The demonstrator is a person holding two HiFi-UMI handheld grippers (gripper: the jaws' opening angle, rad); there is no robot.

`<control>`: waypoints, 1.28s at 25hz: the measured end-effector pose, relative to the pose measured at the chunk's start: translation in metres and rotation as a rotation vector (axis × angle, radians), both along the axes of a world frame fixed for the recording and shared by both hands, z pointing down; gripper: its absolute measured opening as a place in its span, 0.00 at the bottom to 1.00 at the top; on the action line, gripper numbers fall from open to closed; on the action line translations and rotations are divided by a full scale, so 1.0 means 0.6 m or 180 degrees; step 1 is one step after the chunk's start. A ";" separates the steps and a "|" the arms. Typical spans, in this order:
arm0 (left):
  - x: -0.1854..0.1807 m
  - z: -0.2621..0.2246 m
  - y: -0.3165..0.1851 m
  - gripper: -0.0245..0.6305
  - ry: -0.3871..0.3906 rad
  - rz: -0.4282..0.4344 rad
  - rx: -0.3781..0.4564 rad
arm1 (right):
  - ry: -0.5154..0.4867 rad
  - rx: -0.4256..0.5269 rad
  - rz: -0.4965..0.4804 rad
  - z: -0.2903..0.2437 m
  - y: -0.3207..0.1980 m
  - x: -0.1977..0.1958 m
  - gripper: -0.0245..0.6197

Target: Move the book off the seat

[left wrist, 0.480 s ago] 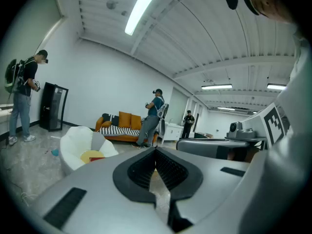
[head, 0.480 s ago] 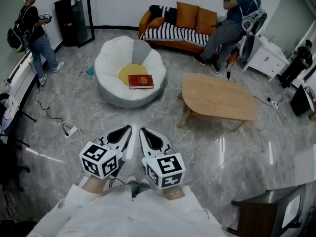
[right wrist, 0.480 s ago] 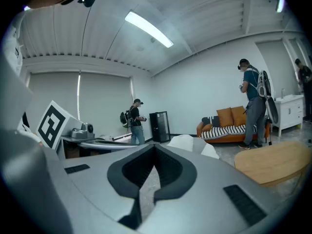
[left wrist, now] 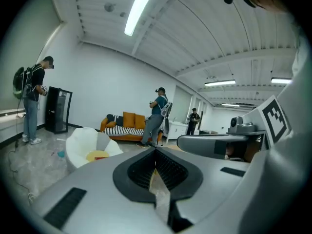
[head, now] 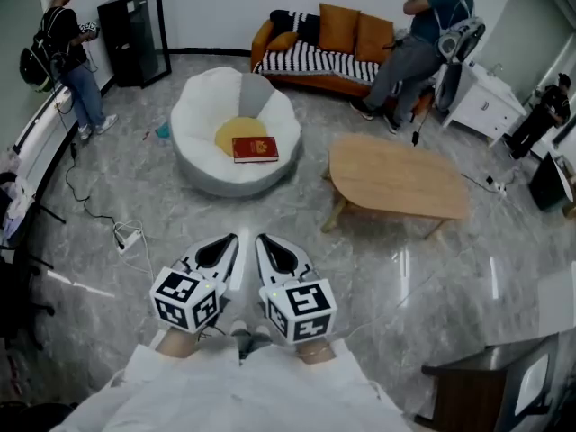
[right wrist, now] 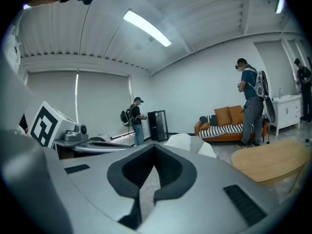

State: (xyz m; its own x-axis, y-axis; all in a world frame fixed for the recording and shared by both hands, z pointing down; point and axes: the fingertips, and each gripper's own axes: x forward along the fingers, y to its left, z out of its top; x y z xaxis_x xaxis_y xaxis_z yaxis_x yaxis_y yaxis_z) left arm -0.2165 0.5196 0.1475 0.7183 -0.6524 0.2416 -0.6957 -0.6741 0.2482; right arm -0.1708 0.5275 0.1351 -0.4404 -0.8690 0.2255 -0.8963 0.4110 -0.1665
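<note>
Red book [head: 256,148] flat on the soft seat [head: 202,124] looks stiff, prob. light: pinch its near edge; left gripper [head: 229,238] & right gripper [head: 264,239] closed up, empty.

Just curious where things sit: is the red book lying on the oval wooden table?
No, the red book lies on the white beanbag seat, apart from the oval wooden table.

Wooden table [head: 396,176] on grey floor [head: 450,268]; orange sofa [head: 266,34] with striped throw [head: 310,59] at far wall, person [head: 418,48] beside its right end; black cabinet [head: 135,34] far left, second person [head: 67,57] near it; power strip [head: 126,238] on floor.
</note>
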 end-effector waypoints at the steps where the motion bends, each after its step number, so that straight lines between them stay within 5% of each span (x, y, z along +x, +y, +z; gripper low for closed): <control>1: 0.001 0.000 0.000 0.05 0.0006 -0.0008 0.0002 | -0.0048 0.0038 0.0042 -0.003 -0.001 0.005 0.05; 5: 0.013 0.002 0.007 0.05 0.0202 -0.0026 -0.0092 | -0.0190 0.0085 0.0206 -0.003 0.001 0.030 0.06; 16: 0.035 0.055 -0.017 0.05 0.0174 -0.0082 -0.0264 | -0.0211 -0.0182 0.0096 0.056 -0.030 0.034 0.06; 32: 0.004 0.046 -0.388 0.05 0.0169 0.0141 -0.0167 | -0.0161 -0.0048 0.0291 0.042 -0.395 -0.007 0.06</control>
